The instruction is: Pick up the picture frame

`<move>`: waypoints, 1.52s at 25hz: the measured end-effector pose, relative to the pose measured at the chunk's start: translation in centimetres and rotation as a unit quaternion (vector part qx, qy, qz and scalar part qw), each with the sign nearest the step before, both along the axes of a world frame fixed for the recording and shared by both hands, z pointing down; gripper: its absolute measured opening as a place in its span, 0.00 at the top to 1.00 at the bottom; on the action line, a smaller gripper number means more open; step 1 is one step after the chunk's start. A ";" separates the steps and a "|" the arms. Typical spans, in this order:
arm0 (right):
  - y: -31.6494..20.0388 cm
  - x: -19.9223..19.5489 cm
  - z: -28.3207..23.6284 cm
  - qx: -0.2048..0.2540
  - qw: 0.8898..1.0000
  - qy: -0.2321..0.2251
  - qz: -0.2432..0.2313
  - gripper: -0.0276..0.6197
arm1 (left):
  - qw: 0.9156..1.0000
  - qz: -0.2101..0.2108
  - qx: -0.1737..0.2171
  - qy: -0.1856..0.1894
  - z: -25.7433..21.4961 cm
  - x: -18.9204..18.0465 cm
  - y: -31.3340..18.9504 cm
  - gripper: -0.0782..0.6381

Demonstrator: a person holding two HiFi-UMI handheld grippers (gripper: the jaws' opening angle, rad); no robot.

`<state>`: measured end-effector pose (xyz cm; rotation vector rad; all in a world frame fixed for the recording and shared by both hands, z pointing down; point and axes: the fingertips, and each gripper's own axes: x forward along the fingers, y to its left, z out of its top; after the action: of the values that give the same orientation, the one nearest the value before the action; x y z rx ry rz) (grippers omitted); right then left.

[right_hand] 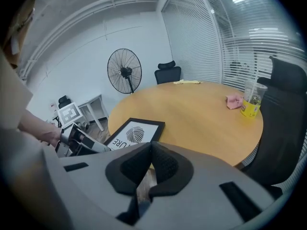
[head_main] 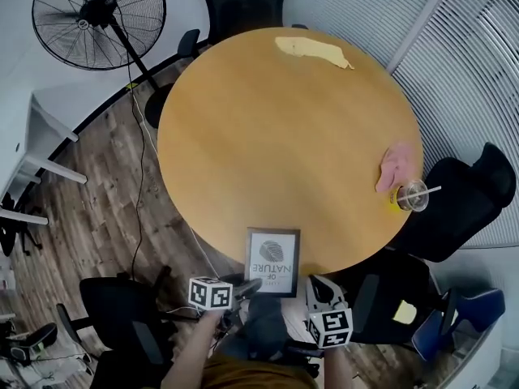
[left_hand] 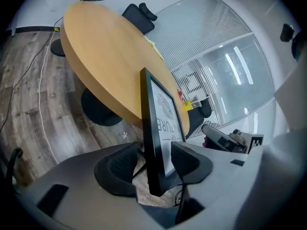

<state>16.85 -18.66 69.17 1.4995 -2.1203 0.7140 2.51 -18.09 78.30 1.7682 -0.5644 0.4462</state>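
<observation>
Lying flat at the table point(head_main: 284, 136) edge, picture frame point(head_main: 273, 262) passes between left gripper's point(left_hand: 153, 162) released fingers point(left_hand: 120, 169); right gripper's point(right_hand: 149, 164) fingers clenched, empty.

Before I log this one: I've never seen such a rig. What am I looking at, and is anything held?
No robot: a person holds a two-jaw gripper in each hand. One picture comes from a head camera looking down; the other two ride on the grippers. On the round table are a picture frame at the near edge, a pink cloth, a clear cup and a yellow scrap. The left gripper stands open around the frame's edge, not clamping it. The right gripper is shut and empty.
</observation>
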 end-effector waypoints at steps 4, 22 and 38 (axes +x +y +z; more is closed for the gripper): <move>-0.9 0.3 0.4 -0.003 1.000 -0.003 -0.001 0.94 | 1.000 0.011 0.000 0.005 0.1 0.5 -0.2 0.64; -0.5 0.5 -0.4 0.004 1.000 -0.019 0.020 0.94 | 0.989 -0.039 -0.054 0.131 -2.2 1.4 -0.1 0.78; 0.7 0.6 -3.1 0.035 0.999 -0.013 0.036 0.94 | 0.977 -0.024 -0.062 0.205 -6.0 2.7 0.3 0.81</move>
<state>17.41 -17.98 66.10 1.6193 -2.1402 0.6951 5.19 -17.76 72.32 1.6614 -0.2799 0.0726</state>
